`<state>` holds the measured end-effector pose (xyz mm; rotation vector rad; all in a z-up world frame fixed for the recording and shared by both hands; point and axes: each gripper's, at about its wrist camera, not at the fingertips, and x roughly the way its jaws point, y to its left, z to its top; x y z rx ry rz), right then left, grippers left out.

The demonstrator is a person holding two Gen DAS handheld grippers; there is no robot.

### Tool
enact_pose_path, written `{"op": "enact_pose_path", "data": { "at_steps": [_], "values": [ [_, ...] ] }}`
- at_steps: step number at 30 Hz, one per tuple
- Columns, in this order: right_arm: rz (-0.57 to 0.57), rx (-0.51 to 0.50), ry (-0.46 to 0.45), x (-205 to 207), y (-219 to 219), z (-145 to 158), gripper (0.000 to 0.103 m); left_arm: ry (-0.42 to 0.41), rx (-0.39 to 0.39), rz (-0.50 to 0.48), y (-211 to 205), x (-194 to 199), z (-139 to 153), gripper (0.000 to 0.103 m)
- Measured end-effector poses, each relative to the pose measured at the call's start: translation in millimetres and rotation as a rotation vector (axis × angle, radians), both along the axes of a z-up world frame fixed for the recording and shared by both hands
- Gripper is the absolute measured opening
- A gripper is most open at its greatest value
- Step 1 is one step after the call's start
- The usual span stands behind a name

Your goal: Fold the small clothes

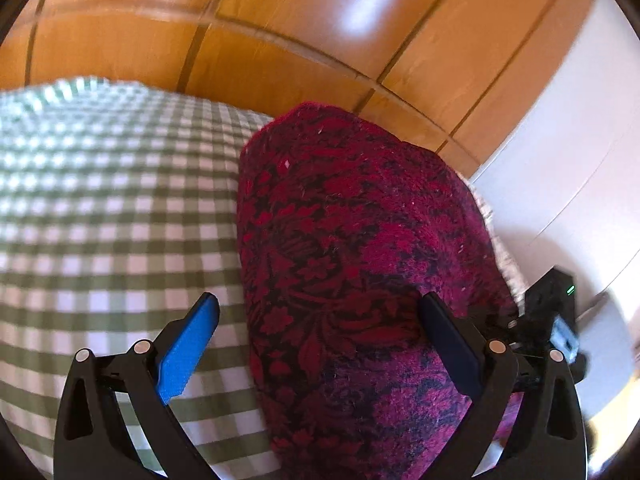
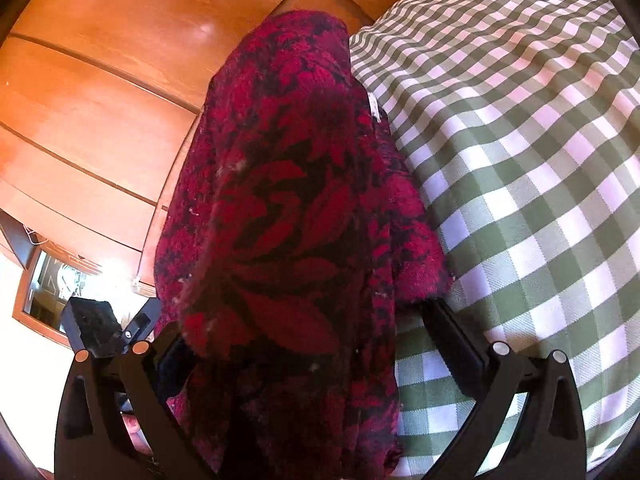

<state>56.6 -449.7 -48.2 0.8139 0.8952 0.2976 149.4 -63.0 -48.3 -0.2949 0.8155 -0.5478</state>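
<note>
A dark red and black floral knit garment (image 1: 360, 260) lies on a green-and-white checked cloth (image 1: 112, 208). In the left wrist view my left gripper (image 1: 320, 312) is open, its blue-padded left finger (image 1: 188, 344) over the checked cloth and its right finger (image 1: 448, 340) over the garment. In the right wrist view the garment (image 2: 288, 208) fills the middle and drapes over my right gripper (image 2: 304, 320), whose jaws stand wide apart. Its left fingertip is hidden under the fabric; its right finger (image 2: 452, 336) shows beside the checked cloth (image 2: 520, 160).
Glossy wooden panels (image 1: 280, 40) rise behind the checked surface. A white wall or unit (image 1: 572, 160) stands at the right of the left wrist view. The other gripper's black body (image 1: 556, 320) shows at the right. A framed window or mirror (image 2: 52, 288) is at lower left.
</note>
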Motion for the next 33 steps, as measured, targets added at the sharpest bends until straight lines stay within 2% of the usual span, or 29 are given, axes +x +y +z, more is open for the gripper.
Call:
{"op": "enact_pose_path", "data": {
  "at_steps": [4,7,9,14,25,33],
  "values": [
    [-0.005,-0.05,-0.01,-4.6,3.0,8.5,0.101,-0.069,0.096,0.006,-12.0,-3.5,8.9,0.099],
    [0.01,-0.025,0.001,-3.2,3.2,5.2,0.101,-0.069,0.106,0.0,-11.5,-4.5,9.6,0.099],
    [0.01,0.008,0.009,-0.9,2.3,1.5,0.101,-0.061,0.098,0.002,-11.0,-5.2,11.3,0.099],
    [0.013,0.003,0.009,4.1,2.6,-0.6,0.101,-0.044,0.087,-0.002,-5.2,-9.5,8.1,0.099],
    [0.035,0.023,0.007,7.5,-2.8,-6.4,0.101,0.054,0.035,-0.056,-12.3,-5.5,-6.0,0.099],
    [0.045,0.018,0.031,17.9,-0.8,-7.8,0.101,0.065,0.051,-0.076,-21.4,-1.1,-9.6,0.099]
  ]
}}
